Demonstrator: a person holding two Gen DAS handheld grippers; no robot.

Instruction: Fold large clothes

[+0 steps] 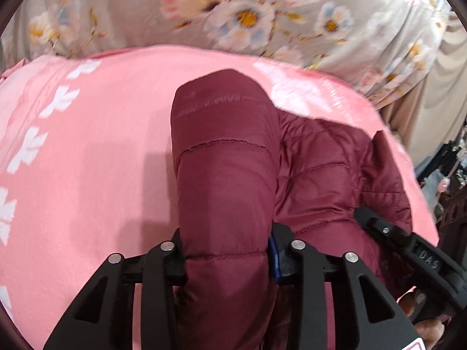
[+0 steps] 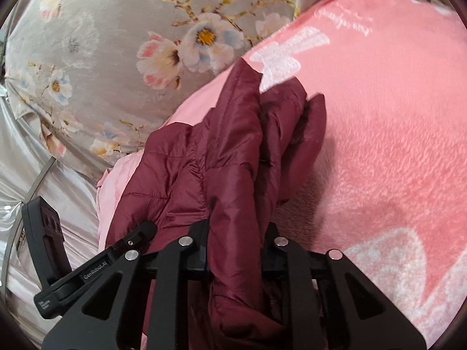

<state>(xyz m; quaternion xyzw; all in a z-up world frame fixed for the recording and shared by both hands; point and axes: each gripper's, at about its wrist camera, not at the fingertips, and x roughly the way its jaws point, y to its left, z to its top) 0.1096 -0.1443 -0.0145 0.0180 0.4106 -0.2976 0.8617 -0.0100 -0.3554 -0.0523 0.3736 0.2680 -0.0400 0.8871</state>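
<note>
Maroon puffer jacket (image 1: pixel 227 175) bunched on pink blanket (image 1: pixel 87 160), nr its edge by floral sheet (image 1: pixel 248 14). Sleeve clamped in left gripper (image 1: pixel 226 258); another jacket fold clamped in right gripper (image 2: pixel 236 250). Fold judged early: nothing squared yet, most left

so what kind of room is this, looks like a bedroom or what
Most likely a bedroom, with the work done on a bed. A plush pink blanket covers the surface, a grey floral sheet lies beyond it, and both grippers are shut on a maroon puffer jacket on the blanket.
</note>
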